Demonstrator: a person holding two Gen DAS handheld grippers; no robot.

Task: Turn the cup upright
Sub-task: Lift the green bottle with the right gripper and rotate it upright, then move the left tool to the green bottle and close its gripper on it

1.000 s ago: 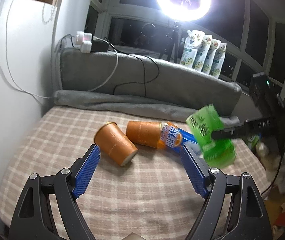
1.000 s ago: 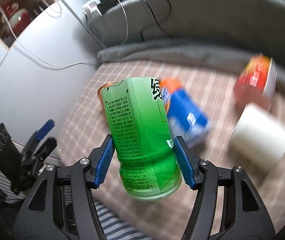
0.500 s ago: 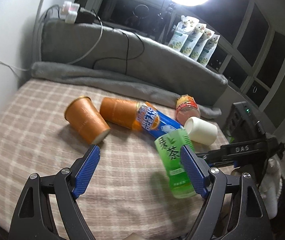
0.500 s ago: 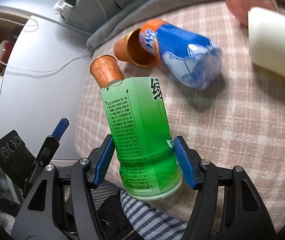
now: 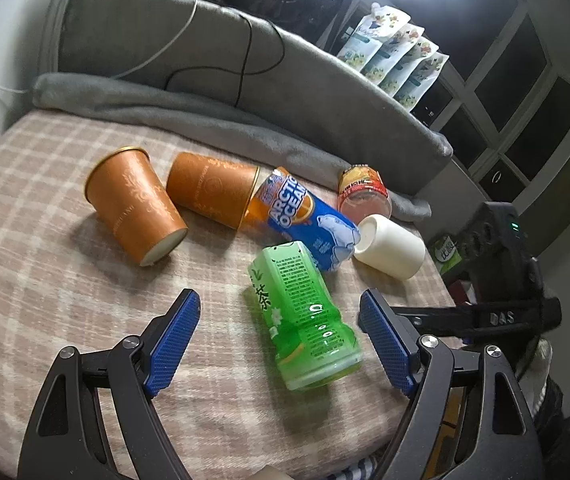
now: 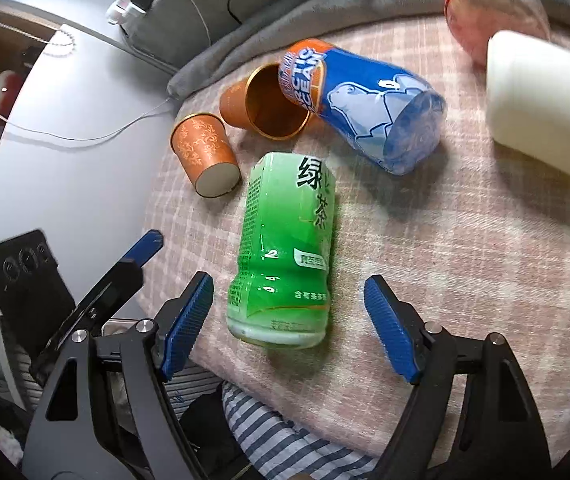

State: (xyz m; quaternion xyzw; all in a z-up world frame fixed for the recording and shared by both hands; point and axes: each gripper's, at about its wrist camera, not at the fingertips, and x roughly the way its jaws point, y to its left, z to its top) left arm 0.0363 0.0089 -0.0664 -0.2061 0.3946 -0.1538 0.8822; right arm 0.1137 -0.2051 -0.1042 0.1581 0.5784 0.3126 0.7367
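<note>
A green tea bottle-cup (image 5: pixel 303 312) (image 6: pixel 287 248) lies on its side on the checked blanket (image 5: pixel 45 280), near the front edge. My right gripper (image 6: pixel 289 324) stands open around its lower end, fingers clear of it on both sides. My left gripper (image 5: pixel 281 340) is open too, hovering just in front of the green cup. Two orange paper cups lie tipped over: one (image 5: pixel 137 208) (image 6: pixel 205 152) at the left, the other (image 5: pixel 213 190) (image 6: pixel 265 102) beside it. A white cup (image 5: pixel 389 246) (image 6: pixel 545 100) lies on its side at the right.
A blue Arctic Ocean bottle (image 5: pixel 305 220) (image 6: pixel 365 100) and a red-capped jar (image 5: pixel 363 194) (image 6: pixel 493 8) lie among the cups. A grey sofa back (image 5: pixel 205 60) with cables runs behind. The blanket's front edge sits just below the green cup, with striped cloth (image 6: pixel 285 436) under it.
My right gripper has lowered the green cup onto the blanket and opened, letting it go. It now lies on its side. My left gripper has moved closer and tilted down.
</note>
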